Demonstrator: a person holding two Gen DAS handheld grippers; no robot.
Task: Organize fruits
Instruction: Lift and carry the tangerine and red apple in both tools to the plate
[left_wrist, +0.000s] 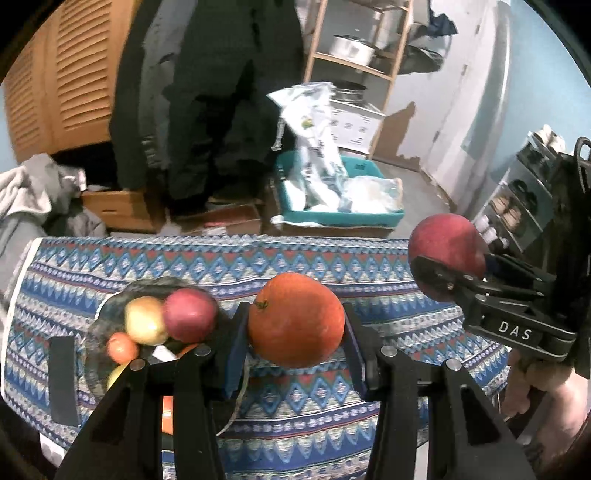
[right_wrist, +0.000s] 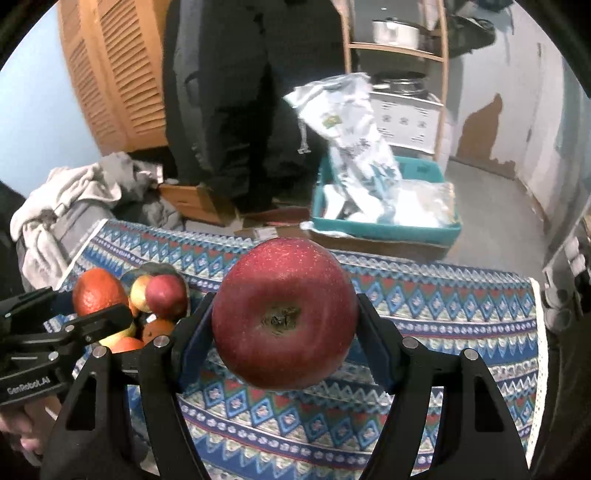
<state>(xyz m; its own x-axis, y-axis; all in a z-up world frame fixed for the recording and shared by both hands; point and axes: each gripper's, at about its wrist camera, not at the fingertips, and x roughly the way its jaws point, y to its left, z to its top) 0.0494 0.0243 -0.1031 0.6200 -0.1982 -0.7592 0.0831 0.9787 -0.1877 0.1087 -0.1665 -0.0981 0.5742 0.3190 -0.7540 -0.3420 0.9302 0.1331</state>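
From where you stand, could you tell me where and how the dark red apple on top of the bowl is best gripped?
Grip the dark red apple across its widest middle, coming from above. It sits on top of the pile in the bowl, against the yellow apple, so only its top and outer sides are free.

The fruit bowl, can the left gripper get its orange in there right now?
Probably yes: the left gripper holds the orange just right of the fruit bowl, nothing between, though fruit crowds it.
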